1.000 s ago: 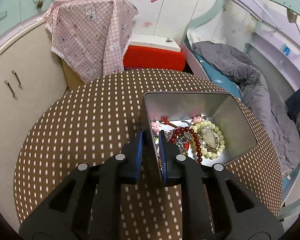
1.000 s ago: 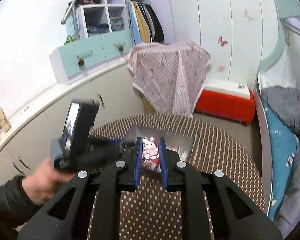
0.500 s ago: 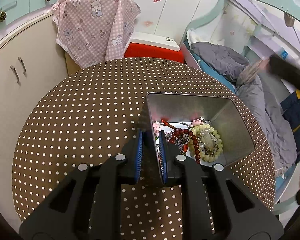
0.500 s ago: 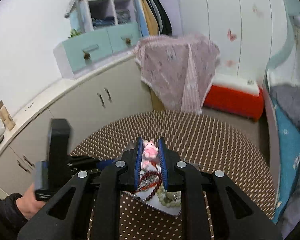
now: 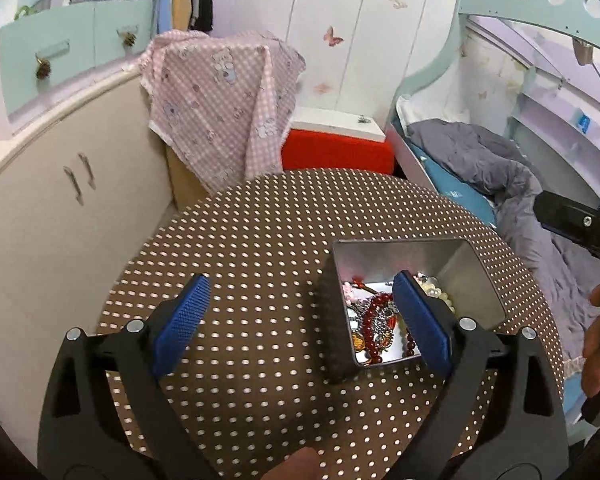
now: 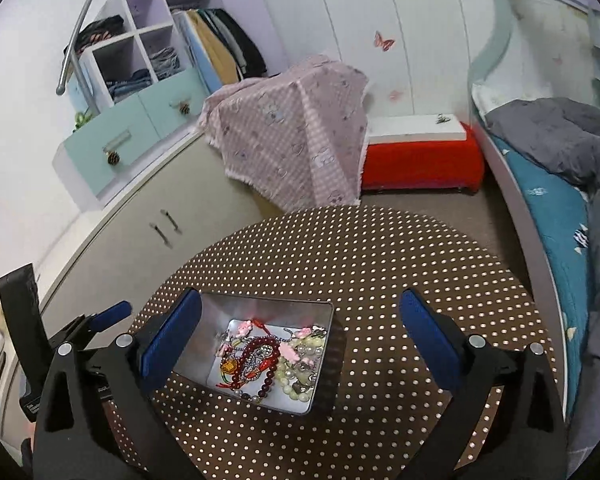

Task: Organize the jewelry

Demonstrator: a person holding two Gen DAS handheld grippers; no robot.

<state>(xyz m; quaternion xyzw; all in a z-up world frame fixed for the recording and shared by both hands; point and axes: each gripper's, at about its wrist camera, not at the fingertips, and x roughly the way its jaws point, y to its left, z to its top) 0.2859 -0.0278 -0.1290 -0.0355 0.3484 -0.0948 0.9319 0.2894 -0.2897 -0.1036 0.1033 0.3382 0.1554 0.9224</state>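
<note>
Left gripper (image 5: 300, 320) spread wide, holding nothing, hanging above the near edge of the tin (image 5: 336, 320). Blue left pad out over bare cloth to the left of the tin, right pad over the tin's near-right inner corner, above the beads. Tin lying ahead and a little right of centre between these tongs, long axis running away from the camera and skewed rightward. Inside the tin: dark red bead strand (image 6: 260, 356), pale green beads (image 6: 296, 380), pink rabbit charm (image 6: 290, 350), all heaped together toward its near end.

Right gripper (image 6: 300, 328) also splayed wide and empty. Tin sitting low and left of centre here, left pad over the tin's left wall, right pad well out to the right over cloth. Nearer arm hard to call; both close over it. Looks like everything already in the tin.

Round table (image 6: 380, 264), brown cloth with white dots, nothing loose seen outside the tin. Beyond the tin: pink checked cloth (image 6: 296, 132), red box (image 6: 420, 160), bed (image 6: 552, 200) to the right.
</note>
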